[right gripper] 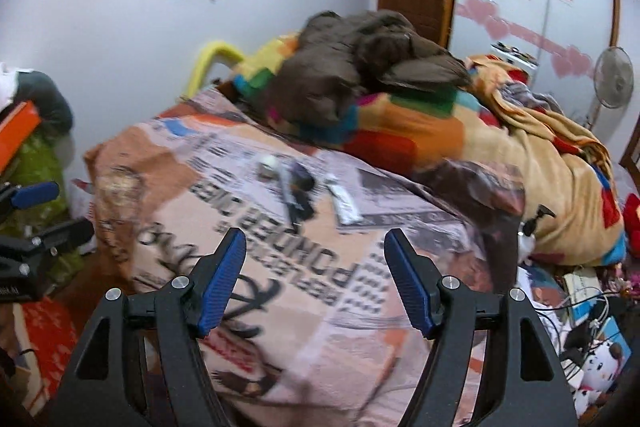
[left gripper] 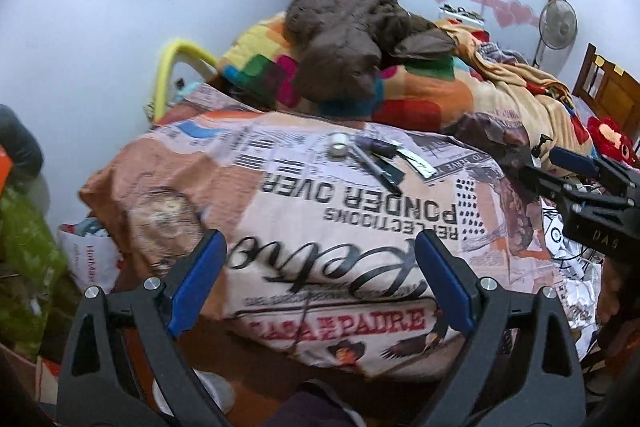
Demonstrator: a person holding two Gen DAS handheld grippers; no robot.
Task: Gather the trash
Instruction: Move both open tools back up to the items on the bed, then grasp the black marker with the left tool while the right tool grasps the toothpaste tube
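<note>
Small litter lies on the newspaper-print bedspread (left gripper: 304, 211): a white tape roll (left gripper: 339, 143), a dark pen (left gripper: 376, 169), a dark wrapper (left gripper: 378, 146) and a white flat packet (left gripper: 418, 163). The same tape roll (right gripper: 269, 163), pen (right gripper: 291, 201) and packet (right gripper: 345, 205) show in the right wrist view. My left gripper (left gripper: 320, 267) is open and empty, short of the litter above the bed's near end. My right gripper (right gripper: 316, 267) is open and empty, just short of the litter; it also shows in the left wrist view (left gripper: 556, 167).
A brown garment (left gripper: 352, 39) lies on a colourful blanket (left gripper: 420, 91) further up the bed. A white plastic bag (left gripper: 86, 259) sits on the floor left of the bed. A standing fan (left gripper: 556, 25), plush toys (right gripper: 600, 367) and cables crowd the right side.
</note>
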